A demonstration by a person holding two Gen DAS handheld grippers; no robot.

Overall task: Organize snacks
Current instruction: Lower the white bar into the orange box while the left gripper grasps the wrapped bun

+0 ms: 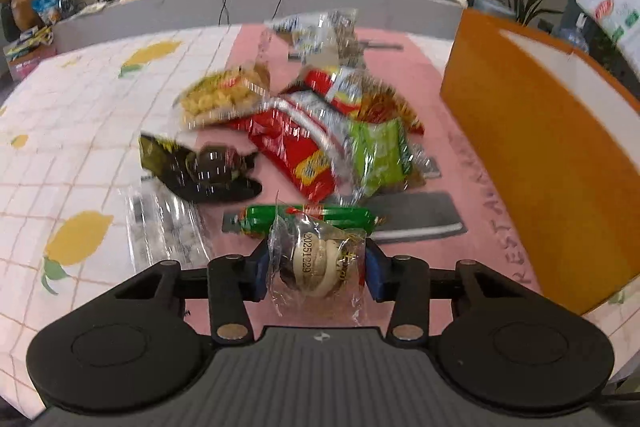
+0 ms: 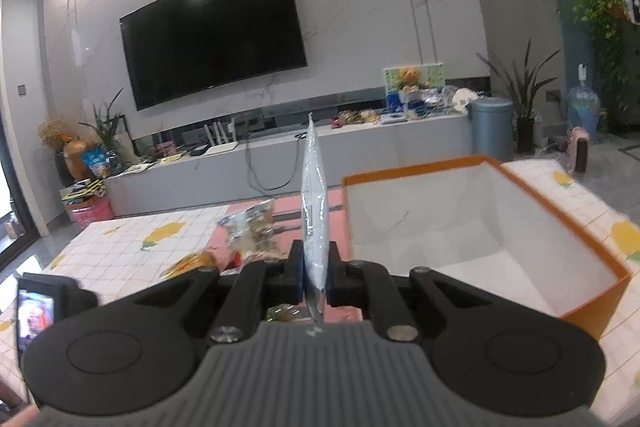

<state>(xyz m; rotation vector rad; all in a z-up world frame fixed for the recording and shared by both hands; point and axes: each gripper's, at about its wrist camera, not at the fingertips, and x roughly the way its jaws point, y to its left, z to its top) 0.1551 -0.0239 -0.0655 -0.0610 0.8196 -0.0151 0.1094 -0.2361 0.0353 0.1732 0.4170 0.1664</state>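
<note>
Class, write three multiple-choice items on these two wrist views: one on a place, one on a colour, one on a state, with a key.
1. Where does the orange box stand from the snack pile?
A) left B) right C) underneath

2. What colour is the box's inside?
A) white B) black C) green

3. What is the right gripper doing?
A) open, empty B) shut on a white packet C) resting inside the box

Key: 1 B, the left wrist view shows it right of the pile; 2 A, white walls show; 3 B, the pads pinch the upright packet.
</note>
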